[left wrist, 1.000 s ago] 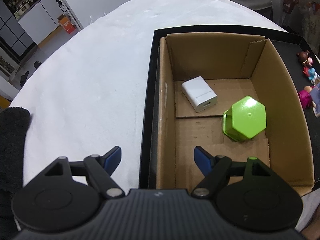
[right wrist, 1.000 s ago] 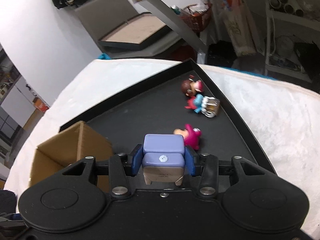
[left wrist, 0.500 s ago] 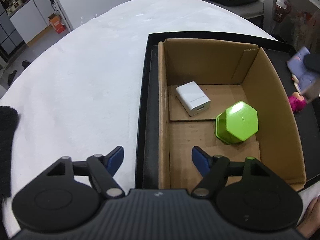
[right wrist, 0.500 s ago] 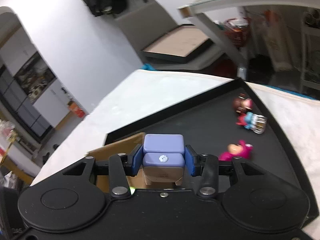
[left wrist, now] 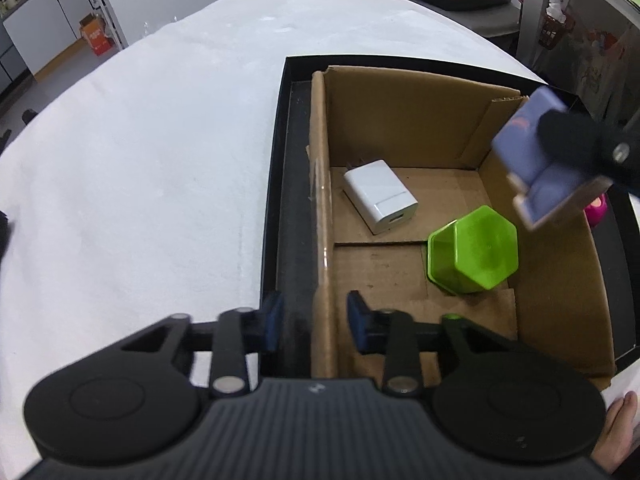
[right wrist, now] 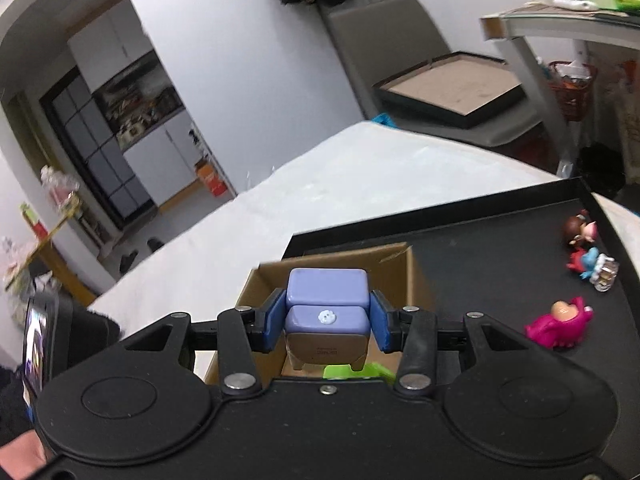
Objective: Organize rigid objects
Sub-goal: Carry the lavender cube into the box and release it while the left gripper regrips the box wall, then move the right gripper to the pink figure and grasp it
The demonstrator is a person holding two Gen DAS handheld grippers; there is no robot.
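My right gripper (right wrist: 326, 322) is shut on a small purple toy armchair (right wrist: 327, 312) and holds it in the air over the right wall of the cardboard box (left wrist: 404, 100). The chair also shows in the left wrist view (left wrist: 544, 160). The box holds a white charger block (left wrist: 380, 196) and a green hexagonal cup (left wrist: 474, 250) lying on its side. My left gripper (left wrist: 314, 322) straddles the box's left wall (left wrist: 322, 240), one pad on each side, jaws narrowed around it.
The box sits in a black tray (left wrist: 290, 160) on a white-covered table (left wrist: 140, 160). Small toy figures lie on the tray right of the box: a pink one (right wrist: 560, 322), a blue-red one (right wrist: 592, 266), a brown-haired one (right wrist: 580, 230).
My right gripper has carried the purple armchair left from over the tray to above the box's right wall. My left gripper's jaws have narrowed around the box's left wall.
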